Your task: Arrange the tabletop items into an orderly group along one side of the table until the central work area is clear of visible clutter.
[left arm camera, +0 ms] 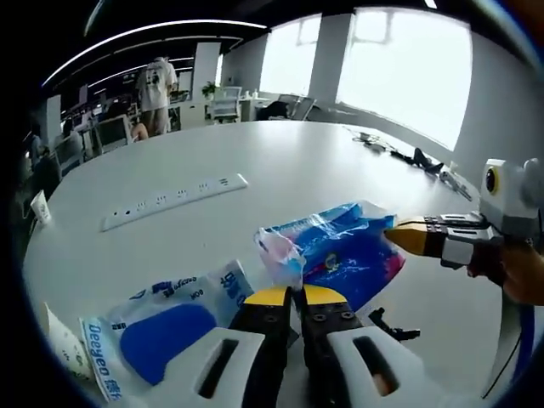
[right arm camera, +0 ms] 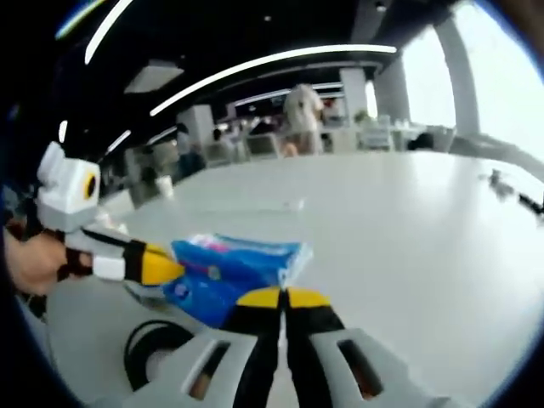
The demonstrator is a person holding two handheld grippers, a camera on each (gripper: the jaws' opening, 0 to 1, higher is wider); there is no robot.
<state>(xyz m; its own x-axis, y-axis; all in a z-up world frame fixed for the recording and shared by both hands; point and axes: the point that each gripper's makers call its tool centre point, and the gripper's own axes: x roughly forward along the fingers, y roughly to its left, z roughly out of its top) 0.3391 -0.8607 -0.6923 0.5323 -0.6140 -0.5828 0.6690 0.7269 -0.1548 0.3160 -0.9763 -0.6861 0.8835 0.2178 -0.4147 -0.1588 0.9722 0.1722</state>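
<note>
In the left gripper view, the left gripper (left arm camera: 294, 295) rises from the bottom edge, its pale grey moulded arms ending in yellow tips pressed together on the crinkled near corner of a blue plastic packet (left arm camera: 340, 251). The packet is a soft, glossy pouch in bright blue with pink and white patches, its film puckered where the tips pinch it, and it lies on the smooth white table (left arm camera: 289, 161). The right gripper (left arm camera: 406, 237) reaches in from the right, its yellow tip touching the packet's far edge; whether it has hold of the film cannot be told here. Just left of the left gripper lies a flat wipes pack (left arm camera: 166, 321), white with a rounded blue flap and blue lettering. Farther back a long white power strip (left arm camera: 174, 201) lies flush on the tabletop. In the right gripper view, the right gripper (right arm camera: 283, 298) has its yellow tips closed against each other just before the near edge of the blue packet (right arm camera: 234, 268), and no film shows between them. The left gripper (right arm camera: 166, 266) comes in from the left, held by a hand (right arm camera: 34, 263), its tip against the packet. A black ring of tape (right arm camera: 153, 350) lies lower left.
</note>
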